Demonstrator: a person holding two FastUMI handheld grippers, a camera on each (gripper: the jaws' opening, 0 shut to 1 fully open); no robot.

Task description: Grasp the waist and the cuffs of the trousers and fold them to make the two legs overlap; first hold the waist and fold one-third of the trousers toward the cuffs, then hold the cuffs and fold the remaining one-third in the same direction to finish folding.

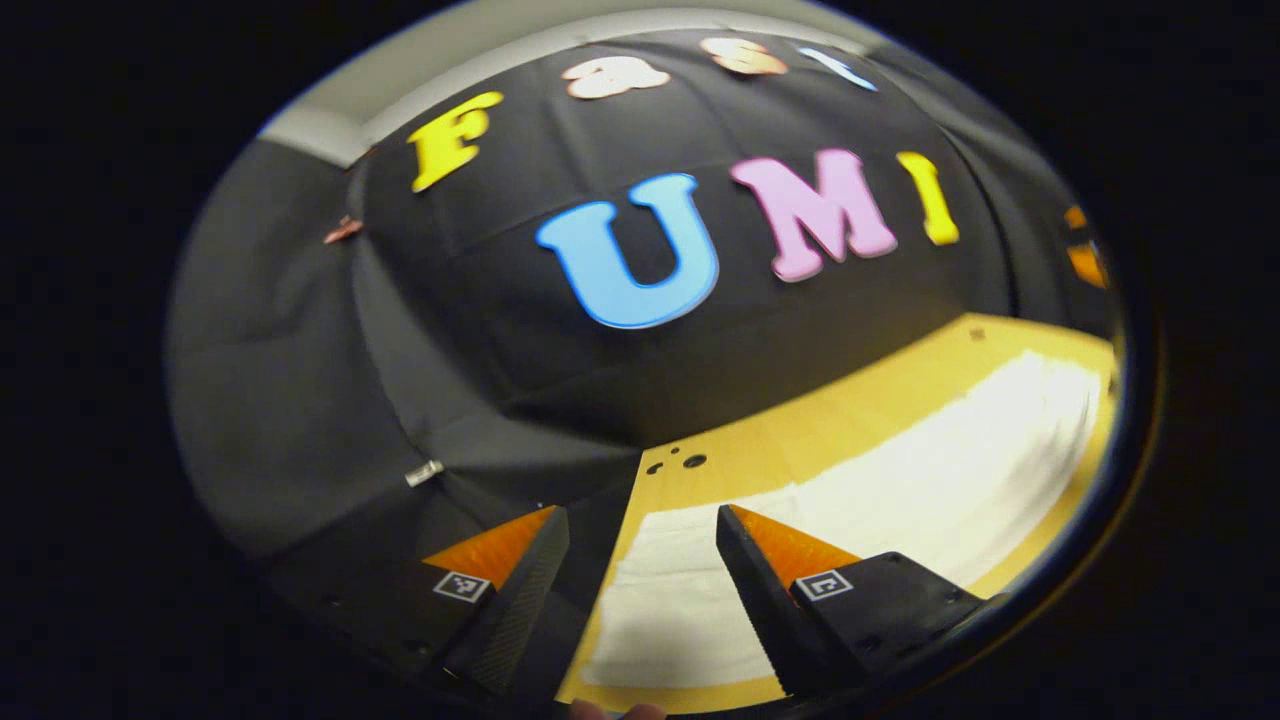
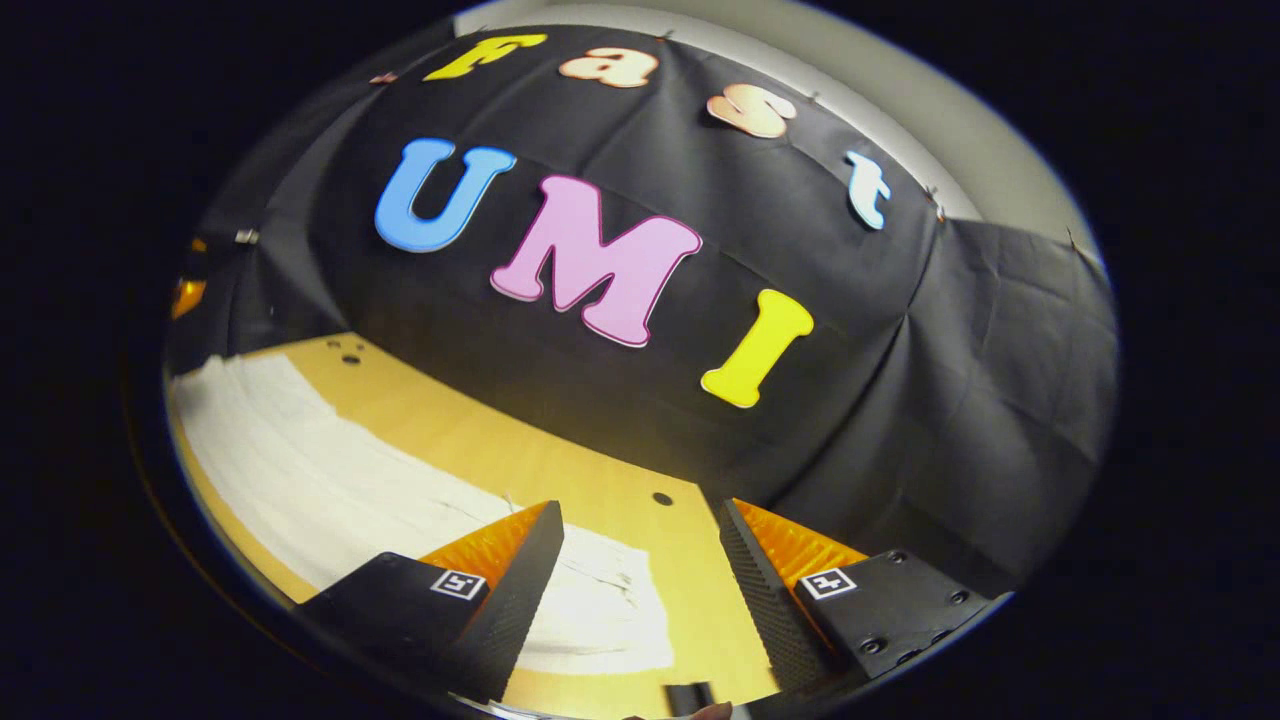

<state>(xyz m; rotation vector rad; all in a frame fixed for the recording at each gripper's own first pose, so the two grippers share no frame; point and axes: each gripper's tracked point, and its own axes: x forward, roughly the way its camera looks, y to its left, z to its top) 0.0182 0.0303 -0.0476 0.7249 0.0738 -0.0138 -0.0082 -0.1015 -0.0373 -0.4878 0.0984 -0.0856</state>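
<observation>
White trousers (image 1: 880, 480) lie flat along the bench (image 1: 800, 430). Left gripper (image 1: 640, 560) and right gripper (image 2: 640, 550) hover wide open, empty, over opposite ends, seemingly ready to grasp.

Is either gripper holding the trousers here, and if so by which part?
Nothing is held. The left gripper and right gripper are both open above the white trousers, which lie flat on the table.

Each wedge-shaped left gripper (image 1: 640, 560) and right gripper (image 2: 640, 560) finger is seen mounted on a dark, screw-fastened block marked with a small square black-and-white tag.
</observation>
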